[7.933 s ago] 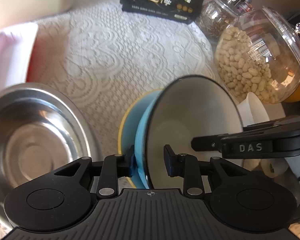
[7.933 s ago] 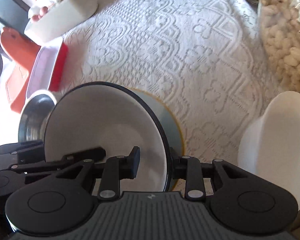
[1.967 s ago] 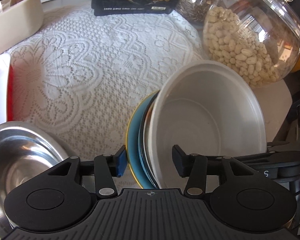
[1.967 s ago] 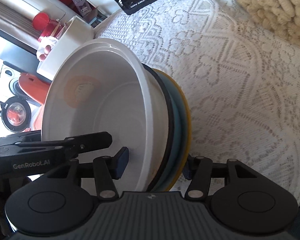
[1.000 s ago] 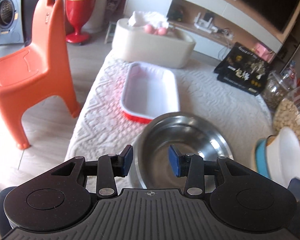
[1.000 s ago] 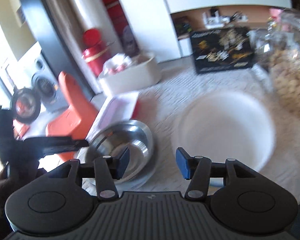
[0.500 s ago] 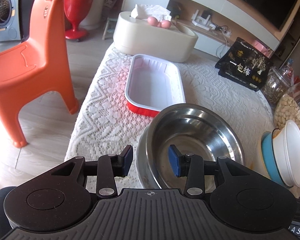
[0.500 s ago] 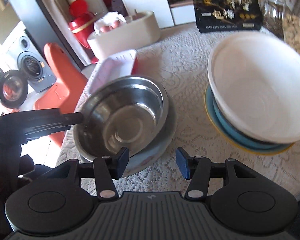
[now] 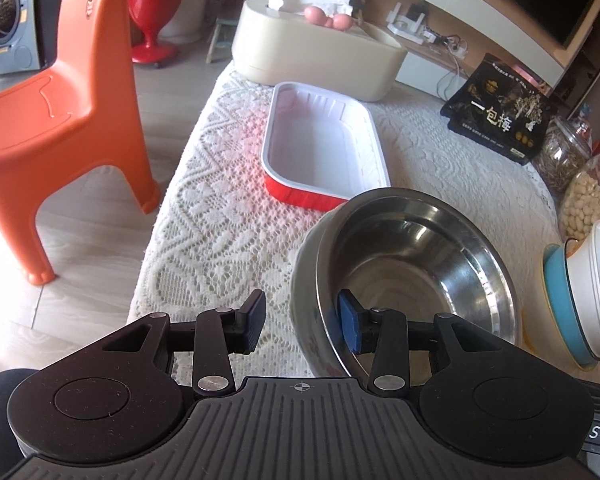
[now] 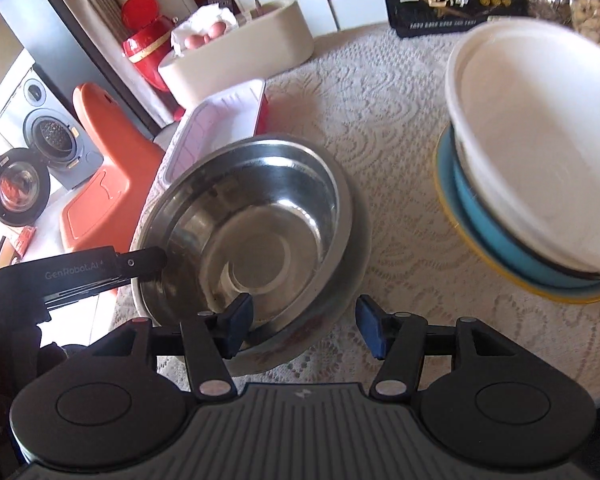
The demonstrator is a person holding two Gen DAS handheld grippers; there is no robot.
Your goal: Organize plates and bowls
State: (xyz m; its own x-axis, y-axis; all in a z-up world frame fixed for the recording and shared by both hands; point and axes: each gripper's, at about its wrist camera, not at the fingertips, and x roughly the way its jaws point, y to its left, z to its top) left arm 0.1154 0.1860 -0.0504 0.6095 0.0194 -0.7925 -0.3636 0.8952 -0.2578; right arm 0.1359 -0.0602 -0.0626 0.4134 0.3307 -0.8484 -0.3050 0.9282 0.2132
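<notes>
A steel bowl (image 9: 416, 256) (image 10: 256, 236) sits on a pale dish (image 10: 362, 236) near the table's front edge. My left gripper (image 9: 302, 324) is open astride the bowl's left rim, one pad inside and one outside, not pressing. One of its fingers (image 10: 140, 262) shows at that rim in the right wrist view. My right gripper (image 10: 304, 328) straddles the near rim with its jaws opening, clear of the metal. To the right a white bowl (image 10: 532, 168) (image 9: 596, 292) rests in a blue bowl (image 10: 484, 232) on a yellow plate (image 10: 480, 256).
A red tray with a white inside (image 9: 324, 152) lies behind the steel bowl. Further back stand a cream tissue box (image 9: 316, 56) and a black box (image 9: 500, 120). Glass jars (image 9: 588, 200) crowd the right edge. An orange chair (image 9: 60, 92) stands left of the table.
Both grippers let go of the stacked bowls, swung left and came down over the steel bowl. The right gripper's jaws now stand wider than half a second ago.
</notes>
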